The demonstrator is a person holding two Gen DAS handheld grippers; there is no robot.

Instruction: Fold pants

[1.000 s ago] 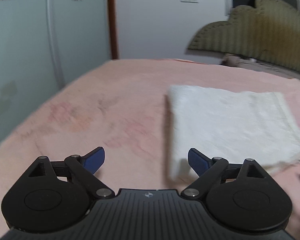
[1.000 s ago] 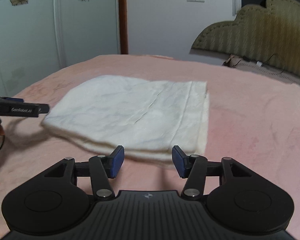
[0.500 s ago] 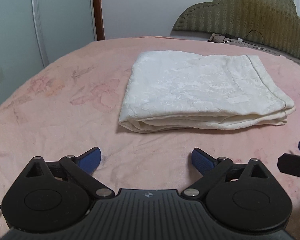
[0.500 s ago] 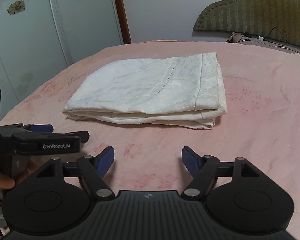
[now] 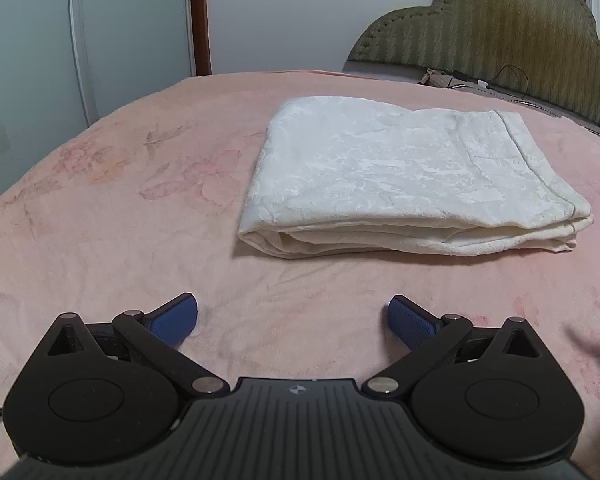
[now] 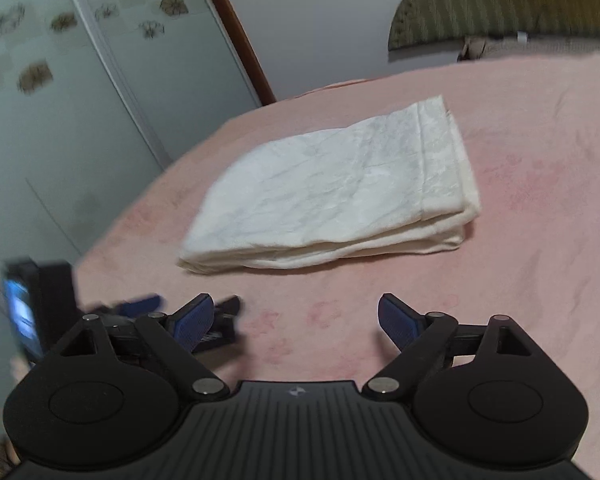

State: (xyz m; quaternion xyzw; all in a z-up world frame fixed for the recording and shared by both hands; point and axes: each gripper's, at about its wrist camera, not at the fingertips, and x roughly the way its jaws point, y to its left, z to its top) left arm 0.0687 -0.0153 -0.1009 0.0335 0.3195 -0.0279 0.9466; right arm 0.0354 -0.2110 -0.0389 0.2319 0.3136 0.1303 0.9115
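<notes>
The white pants (image 5: 404, 176) lie folded into a flat stacked rectangle on the pink bedspread (image 5: 140, 248), with the layered edges facing me. My left gripper (image 5: 292, 320) hovers low over the bedspread, short of the bundle's near edge, open and holding nothing. In the right wrist view the pants (image 6: 340, 188) sit ahead and slightly tilted. My right gripper (image 6: 296, 320) is apart from them, its jaws opening with nothing between them. The left gripper (image 6: 180, 312) shows blurred at the lower left of that view.
A padded olive headboard (image 5: 500, 32) stands at the far right with a cable and small items before it. Pale wardrobe doors (image 6: 60, 100) with flower prints and a brown door frame (image 5: 200, 16) line the left. The bed edge (image 6: 112, 232) drops off at left.
Both grippers have drawn back from the folded pants. The right jaws have spread wider and its view has rolled. The left view swung to centre the bundle, then held still.
</notes>
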